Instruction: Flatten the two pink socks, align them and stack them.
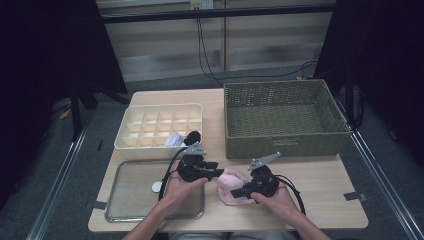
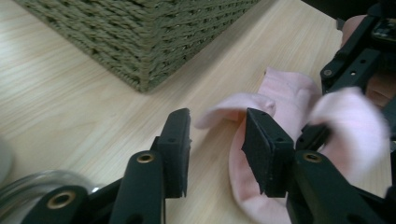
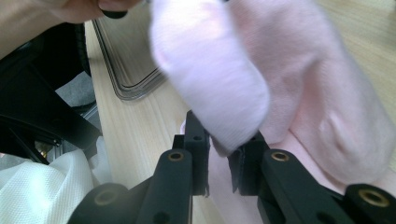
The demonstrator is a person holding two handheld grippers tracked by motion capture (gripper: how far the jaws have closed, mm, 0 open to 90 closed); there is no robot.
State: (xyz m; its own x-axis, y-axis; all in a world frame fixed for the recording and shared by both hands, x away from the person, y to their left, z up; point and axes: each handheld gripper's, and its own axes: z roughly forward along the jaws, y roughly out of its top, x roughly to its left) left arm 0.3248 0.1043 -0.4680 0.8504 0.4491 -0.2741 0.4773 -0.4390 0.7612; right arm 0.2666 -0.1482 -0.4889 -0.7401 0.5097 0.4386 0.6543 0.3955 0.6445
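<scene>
Pink sock (image 1: 231,186) lies on the tabletop (image 1: 320,180) just in front of the basket (image 1: 282,120). Left tool (image 2: 215,140) gapes empty beside it; right tool (image 3: 219,154) pinches its fold narrowly. Folding seems underway, and next the left must grip the cuff.

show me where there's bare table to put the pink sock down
Bare wood lies right of the pink sock, below the wicker basket, out to the table edge. The metal tray is mostly free. It is crowded between the tray and sock, where both tongs work.
</scene>
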